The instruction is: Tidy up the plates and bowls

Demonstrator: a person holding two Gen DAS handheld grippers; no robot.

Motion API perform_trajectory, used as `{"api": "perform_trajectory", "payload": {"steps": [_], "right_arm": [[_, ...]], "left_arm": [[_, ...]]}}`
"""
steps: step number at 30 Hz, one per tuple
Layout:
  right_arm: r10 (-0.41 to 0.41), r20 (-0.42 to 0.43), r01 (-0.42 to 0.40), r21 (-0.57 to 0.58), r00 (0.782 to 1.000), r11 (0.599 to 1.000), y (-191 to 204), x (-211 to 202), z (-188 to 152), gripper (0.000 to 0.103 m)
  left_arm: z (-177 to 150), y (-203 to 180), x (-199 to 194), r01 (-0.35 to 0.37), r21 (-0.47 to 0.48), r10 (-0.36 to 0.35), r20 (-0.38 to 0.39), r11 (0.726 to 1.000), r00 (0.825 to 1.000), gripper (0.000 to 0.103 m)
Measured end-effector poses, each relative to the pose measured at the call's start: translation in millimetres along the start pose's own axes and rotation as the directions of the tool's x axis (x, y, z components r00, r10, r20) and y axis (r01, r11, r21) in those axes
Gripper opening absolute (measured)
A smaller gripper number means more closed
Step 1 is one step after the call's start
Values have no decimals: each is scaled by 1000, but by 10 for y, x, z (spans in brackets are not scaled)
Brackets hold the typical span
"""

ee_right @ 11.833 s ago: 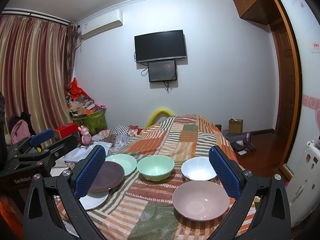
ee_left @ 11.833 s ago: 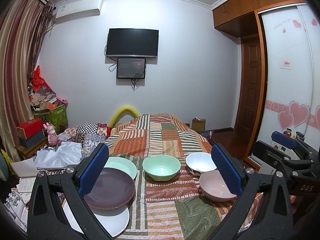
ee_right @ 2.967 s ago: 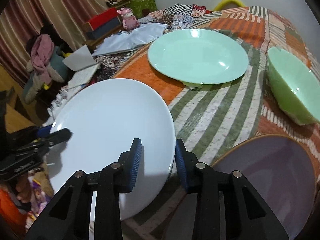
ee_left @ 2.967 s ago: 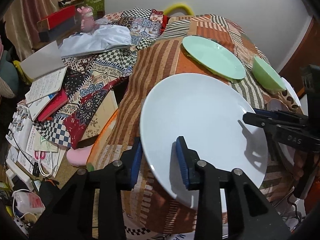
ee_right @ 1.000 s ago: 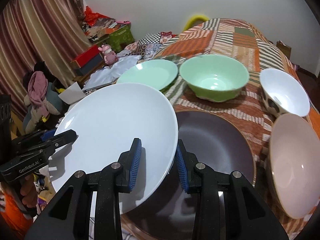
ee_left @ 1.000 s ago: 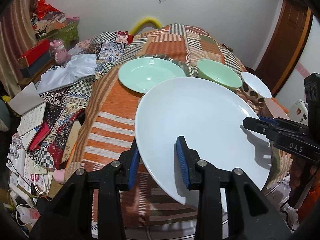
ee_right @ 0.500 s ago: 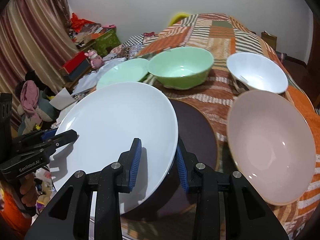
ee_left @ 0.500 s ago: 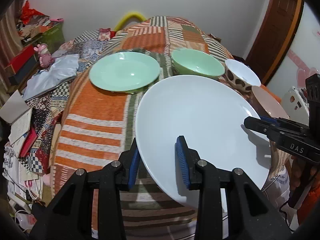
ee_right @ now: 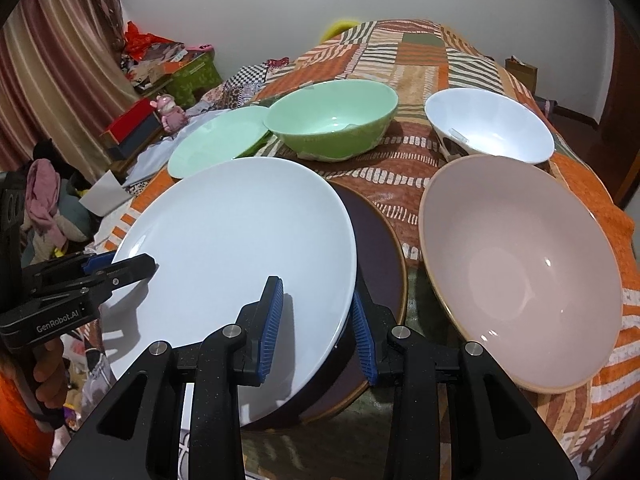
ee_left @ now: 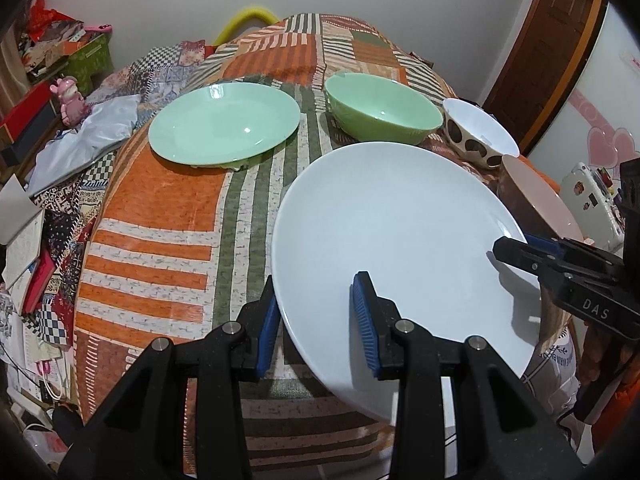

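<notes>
A large white plate (ee_right: 232, 248) hangs tilted just above a dark brown plate (ee_right: 380, 248) on the patchwork quilt. My right gripper (ee_right: 318, 320) is shut on the white plate's near right rim. My left gripper (ee_left: 316, 320) is shut on its opposite rim and also shows at the left of the right wrist view (ee_right: 128, 263). A pink bowl (ee_right: 520, 272) sits right of the dark plate. Behind stand a green bowl (ee_right: 332, 120), a green plate (ee_left: 224, 122) and a white spotted bowl (ee_left: 480, 136). Most of the dark plate is hidden under the white one.
The quilt (ee_left: 160, 208) covers a bed that drops off at its left edge. Left of it lie books and papers (ee_left: 24, 240), a pale cloth (ee_left: 84, 140), a pink toy (ee_left: 72, 98) and boxes. A wooden door (ee_left: 540, 60) stands at the back right.
Both grippers carried the white plate rightward and a little down, so it now overlaps the dark plate. The bowls sit nearer in the right wrist view. Both grips are unchanged.
</notes>
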State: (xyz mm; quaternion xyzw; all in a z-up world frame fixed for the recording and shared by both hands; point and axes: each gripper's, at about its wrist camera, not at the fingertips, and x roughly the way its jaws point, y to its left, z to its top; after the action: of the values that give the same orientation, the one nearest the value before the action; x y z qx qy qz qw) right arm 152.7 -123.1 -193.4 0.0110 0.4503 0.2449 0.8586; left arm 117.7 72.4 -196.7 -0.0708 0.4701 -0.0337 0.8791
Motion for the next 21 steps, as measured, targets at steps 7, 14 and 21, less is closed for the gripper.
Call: {"api": "perform_trajectory", "payload": {"steps": [7,14,21], "right_arm": [[-16,1,16,65,1000,998,-89,10,-56,31],[-19,16,18,98,1000,995,-137,-17,-80,31],[-32,41,27,99,999,995,-131,-40,-113,32]], "left_arm": [[14,-16,105,15,5,-15,-16,1000,1000,35],[36,-35,239,28,-7,-28,-32,1000,999,35],[55,-54,283,13,-1,-13,-28,1000,1000,35]]}}
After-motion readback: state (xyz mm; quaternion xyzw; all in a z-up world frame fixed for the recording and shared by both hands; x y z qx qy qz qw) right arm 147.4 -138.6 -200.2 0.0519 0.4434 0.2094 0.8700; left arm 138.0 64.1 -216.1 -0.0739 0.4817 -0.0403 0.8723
